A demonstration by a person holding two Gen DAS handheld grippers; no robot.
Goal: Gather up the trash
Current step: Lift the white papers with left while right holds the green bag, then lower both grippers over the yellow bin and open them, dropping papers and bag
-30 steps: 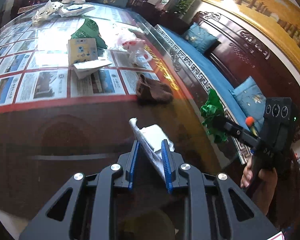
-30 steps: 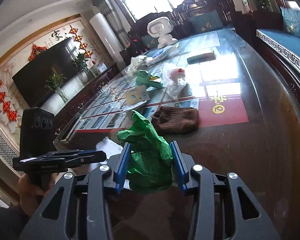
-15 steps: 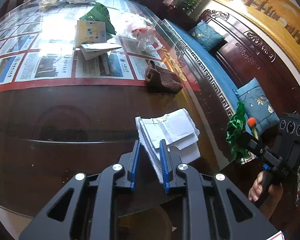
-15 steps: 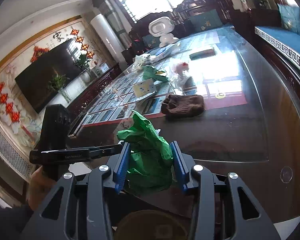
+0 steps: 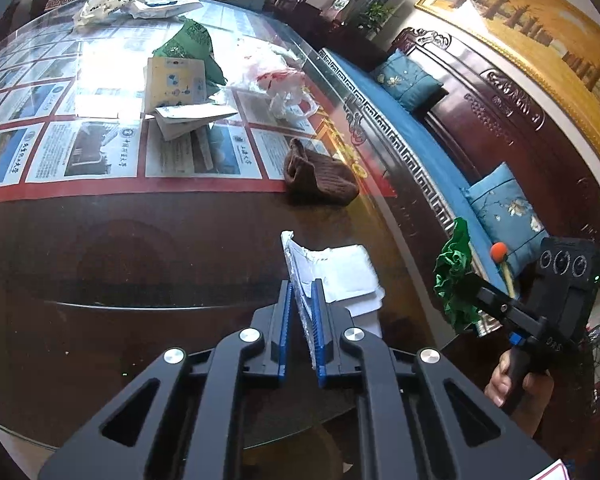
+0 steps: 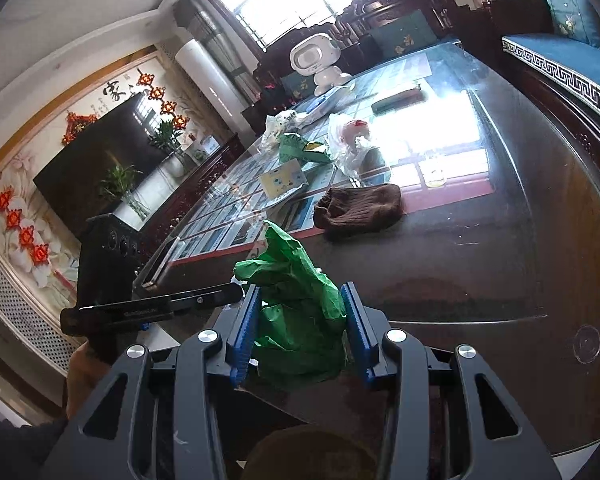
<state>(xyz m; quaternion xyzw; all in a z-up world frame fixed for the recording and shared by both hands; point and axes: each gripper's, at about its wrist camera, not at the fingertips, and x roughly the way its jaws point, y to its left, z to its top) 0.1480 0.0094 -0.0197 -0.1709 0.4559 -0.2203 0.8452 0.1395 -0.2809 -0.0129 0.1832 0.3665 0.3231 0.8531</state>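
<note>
Centrally, low in the left wrist view, the left gripper (image 5: 302,292) pinches a wad of white paper (image 5: 340,272) over the dark glass table (image 5: 140,248); its jaws have just been closing on the paper between them. At lower centre of the right wrist view, the right gripper (image 6: 300,300) clamps crumpled green paper (image 6: 296,300). A brown knitted cloth (image 5: 320,178), a yellow booklet (image 5: 176,82) and a plastic bag (image 5: 278,80) lie toward the upper middle of the left view.

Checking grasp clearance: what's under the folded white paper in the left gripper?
Beneath the folded white paper, pinched by the left gripper, lies the dark glass-topped wooden table. Anything directly under the sheets is hidden.
</note>
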